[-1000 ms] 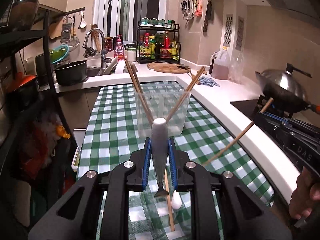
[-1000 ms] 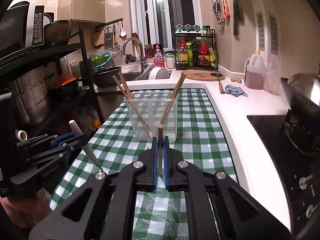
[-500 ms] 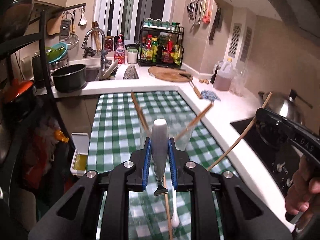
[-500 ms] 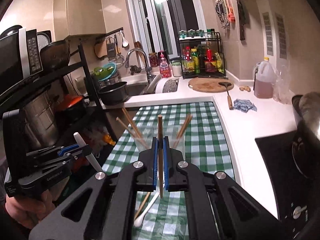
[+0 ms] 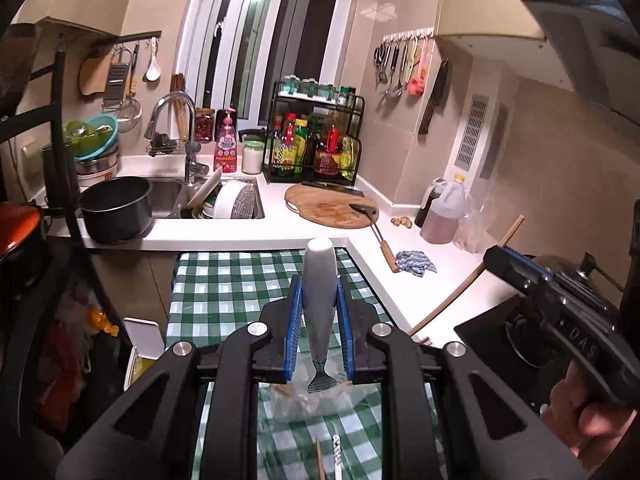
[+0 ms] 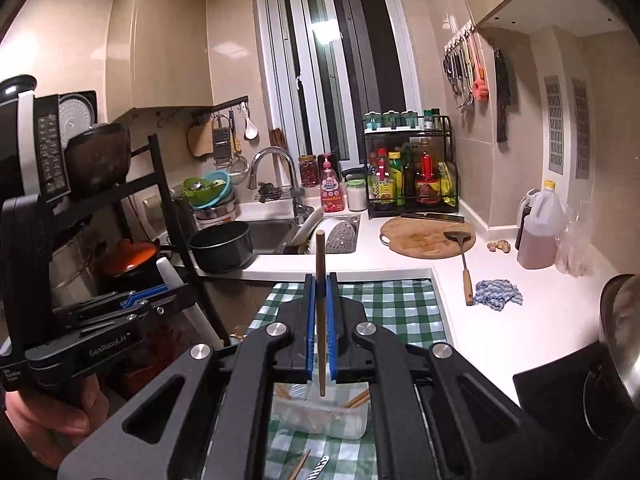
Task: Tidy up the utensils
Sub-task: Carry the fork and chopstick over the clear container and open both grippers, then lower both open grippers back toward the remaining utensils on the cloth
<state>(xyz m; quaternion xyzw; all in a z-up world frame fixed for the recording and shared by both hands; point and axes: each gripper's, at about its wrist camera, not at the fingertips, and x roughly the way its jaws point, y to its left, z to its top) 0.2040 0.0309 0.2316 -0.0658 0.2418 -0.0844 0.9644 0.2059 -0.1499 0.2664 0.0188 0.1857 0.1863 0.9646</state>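
Left gripper (image 5: 319, 320): blue pads clamped on a white-handled utensil (image 5: 319, 280), handle end up, its narrow striped tip hanging below the pads. Right gripper (image 6: 320, 312): pads pressed tight on a single wooden chopstick (image 6: 320, 272), held close to upright, with both ends clear of the pads.

Directly beneath both grippers: a clear plastic container (image 6: 320, 416) on the green checked tablecloth (image 5: 240, 280). Chopsticks lean inside it; the count cannot be read through the gripper frames. On the cloth nearer than the container lie a loose chopstick (image 6: 299, 465) and a striped utensil tip (image 6: 320, 465), side by side and apart.

In the left view, the right gripper shows at the right edge, its chopstick slanting over the white counter (image 5: 400, 296). In the right view, the left gripper sits at the left edge, held in a hand (image 6: 52, 416).

Farther back: a blue rag (image 6: 497, 294) and a wooden-handled spatula (image 6: 464, 264) resting partly on a round cutting board (image 6: 420, 240). Then a black pot (image 5: 116, 208) beside the sink (image 5: 168, 196), a bottle rack (image 5: 316, 140), and the window (image 6: 340, 60) behind.
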